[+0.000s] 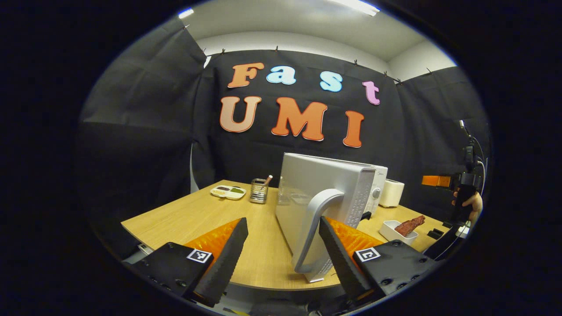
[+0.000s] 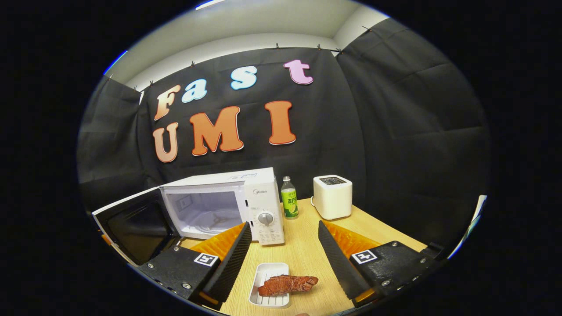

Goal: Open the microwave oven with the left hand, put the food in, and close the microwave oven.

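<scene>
Looking across the tabletop, largest thing first: the microwave is sitting toward the back with its door already swung wide open, cavity facing me, empty inside as far as I can see, so step one looks done. I'm keeping the left gripper just behind the door's curved handle, fingers spread wide and holding nothing; the handle is sitting between them but I'm not seeing either finger pressing on it. Probably parked there so the door stays open and is ready for closing. Toaster and a green bottle are standing right of the microwave, out of the loading path. I'm hovering the right gripper over the small white tray, fingers wide apart, empty, lined up either side of it. The food, a reddish-brown piece, is lying across that tray, overhanging its right rim, well in front of the microwave, not yet picked up.
</scene>
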Motion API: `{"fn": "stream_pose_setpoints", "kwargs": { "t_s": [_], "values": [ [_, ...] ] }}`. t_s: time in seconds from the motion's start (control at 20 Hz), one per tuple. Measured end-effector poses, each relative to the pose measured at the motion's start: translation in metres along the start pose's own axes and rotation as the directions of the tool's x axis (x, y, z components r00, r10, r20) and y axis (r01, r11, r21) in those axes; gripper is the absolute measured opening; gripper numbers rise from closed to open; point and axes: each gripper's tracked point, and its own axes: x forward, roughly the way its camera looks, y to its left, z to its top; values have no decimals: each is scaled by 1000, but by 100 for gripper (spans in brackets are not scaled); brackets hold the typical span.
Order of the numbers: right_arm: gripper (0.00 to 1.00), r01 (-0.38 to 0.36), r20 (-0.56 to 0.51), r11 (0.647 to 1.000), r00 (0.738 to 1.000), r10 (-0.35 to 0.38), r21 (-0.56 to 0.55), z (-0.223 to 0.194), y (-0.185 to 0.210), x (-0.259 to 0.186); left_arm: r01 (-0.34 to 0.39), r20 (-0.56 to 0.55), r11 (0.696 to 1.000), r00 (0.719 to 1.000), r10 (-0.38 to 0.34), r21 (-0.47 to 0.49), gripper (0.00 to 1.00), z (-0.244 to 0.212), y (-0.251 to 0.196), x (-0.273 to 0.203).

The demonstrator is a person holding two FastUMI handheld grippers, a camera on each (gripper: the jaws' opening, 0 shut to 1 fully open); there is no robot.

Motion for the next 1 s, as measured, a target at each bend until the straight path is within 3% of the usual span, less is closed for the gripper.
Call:
{"fn": "stream_pose_setpoints", "kwargs": {
  "t_s": [0.25, 0.5, 0.85, 1.0],
  "values": [
    [94, 75, -20, 989, 997, -73, 125, -26, -24, -5, -92, 16, 994, 996, 91, 56, 100, 15, 35, -3],
    [95, 139, -65, 965, 990, -127, 222, -56, -44, -12, -104, 17, 993, 995, 103, 50, 100, 21, 52, -6],
    [94, 171, -155, 929, 980, -126, 329, -103, -43, -8, -147, 18, 988, 989, 146, 54, 100, 19, 80, -15],
    [86, 171, -185, 905, 977, -105, 389, -120, -39, -2, -164, 6, 985, 986, 164, 54, 100, 15, 88, -13]
  ]
}}
